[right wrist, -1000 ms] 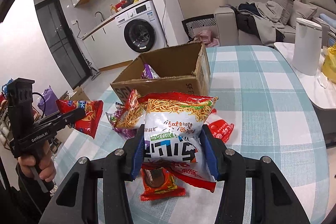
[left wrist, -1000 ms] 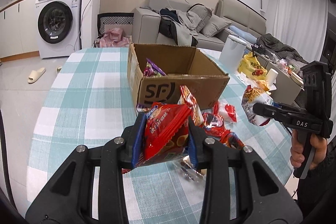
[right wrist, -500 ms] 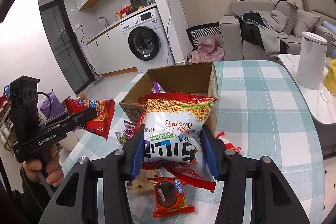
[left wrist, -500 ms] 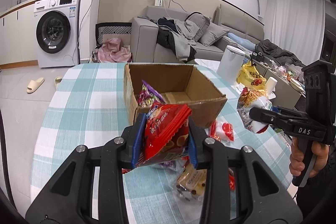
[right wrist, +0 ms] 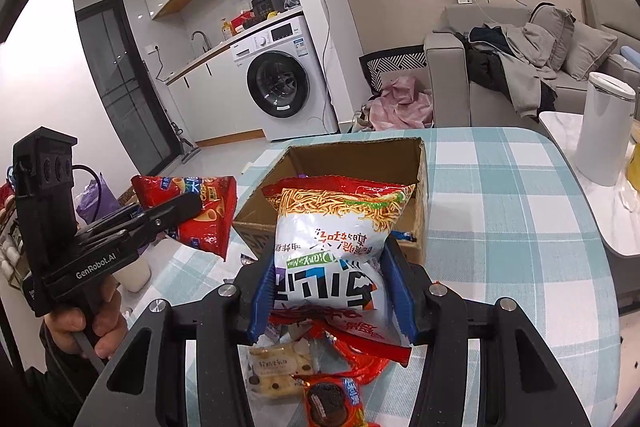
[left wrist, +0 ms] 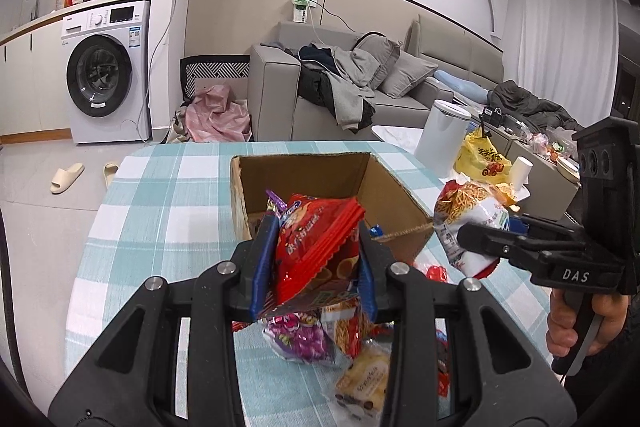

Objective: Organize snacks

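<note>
Since a second ago: both packets lifted higher off the surface (left wrist: pixel 160 195) and carried closer to the cardboard box (left wrist: pixel 396 203), its open inside now plainer to see.

Left tongs (left wrist: pixel 316 267): clamped on a red snack packet (left wrist: pixel 316 243), held up just short of the box's near wall. Likely light, puffy and crinkly; contents crushable, so best gripped across the middle, as now, without squeezing harder. Print on it too creased to read.

Box: a purple wrapper just visible inside behind the red packet; more loose snacks (left wrist: pixel 304 335) lying on the checked cloth in front of the box.

Right tongs (right wrist: pixel 332 287): clamped on a white noodle packet (right wrist: pixel 340 239) with red top and bottom seams, hanging before the box's near edge. Probably brittle inside, film slippery; hold at the mid-body, clear of the seams. Printed upside down, Chinese characters and "Dianxin Mian" partly legible. "DAS" on the right tool, "GenRobot.AI" on the left.
</note>
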The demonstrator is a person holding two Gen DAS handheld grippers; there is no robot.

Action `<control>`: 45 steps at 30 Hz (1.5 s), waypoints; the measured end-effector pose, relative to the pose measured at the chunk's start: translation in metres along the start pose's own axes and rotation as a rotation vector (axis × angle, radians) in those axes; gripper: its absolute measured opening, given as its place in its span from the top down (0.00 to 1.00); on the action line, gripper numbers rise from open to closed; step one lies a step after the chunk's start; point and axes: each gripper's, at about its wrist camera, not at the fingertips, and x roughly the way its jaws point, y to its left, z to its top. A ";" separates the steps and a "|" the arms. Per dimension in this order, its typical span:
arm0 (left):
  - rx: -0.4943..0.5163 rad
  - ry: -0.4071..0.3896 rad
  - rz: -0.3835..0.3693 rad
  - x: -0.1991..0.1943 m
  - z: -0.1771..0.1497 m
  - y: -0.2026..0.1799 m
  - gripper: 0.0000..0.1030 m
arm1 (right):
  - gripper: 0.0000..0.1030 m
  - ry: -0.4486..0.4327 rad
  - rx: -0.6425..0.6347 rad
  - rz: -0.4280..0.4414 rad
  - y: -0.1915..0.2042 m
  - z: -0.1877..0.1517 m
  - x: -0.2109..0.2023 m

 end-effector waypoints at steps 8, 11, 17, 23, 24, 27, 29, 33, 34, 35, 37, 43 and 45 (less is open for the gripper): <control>0.012 0.002 0.020 0.026 0.019 0.006 0.68 | 0.51 0.008 0.005 0.002 0.000 0.018 0.015; 0.018 0.005 0.032 0.036 0.026 0.010 0.68 | 0.51 0.011 0.010 -0.001 -0.002 0.023 0.021; 0.006 0.011 0.040 0.058 0.037 0.017 0.68 | 0.51 0.028 0.014 -0.007 -0.007 0.031 0.036; -0.010 0.028 0.045 0.083 0.041 0.024 0.68 | 0.51 0.038 0.019 -0.012 -0.013 0.035 0.051; -0.012 0.030 0.045 0.087 0.041 0.025 0.68 | 0.51 0.041 0.023 -0.012 -0.014 0.035 0.053; -0.015 0.035 0.051 0.097 0.041 0.025 0.68 | 0.51 0.047 0.034 -0.010 -0.017 0.037 0.061; -0.022 0.041 0.047 0.104 0.040 0.026 0.68 | 0.51 0.050 0.040 -0.005 -0.018 0.038 0.066; -0.021 0.052 0.042 0.119 0.039 0.025 0.68 | 0.51 0.052 0.044 0.002 -0.019 0.041 0.075; -0.019 0.055 0.042 0.121 0.038 0.024 0.68 | 0.51 0.050 0.042 0.001 -0.019 0.042 0.077; -0.018 0.056 0.042 0.124 0.038 0.023 0.68 | 0.51 0.051 0.041 -0.002 -0.020 0.042 0.079; -0.010 0.061 0.042 0.130 0.037 0.022 0.68 | 0.51 0.051 0.042 -0.002 -0.021 0.044 0.083; 0.001 0.074 0.046 0.145 0.033 0.019 0.68 | 0.51 0.074 0.044 -0.019 -0.028 0.045 0.099; 0.012 0.078 0.054 0.149 0.030 0.017 0.68 | 0.51 0.081 0.042 -0.022 -0.030 0.044 0.105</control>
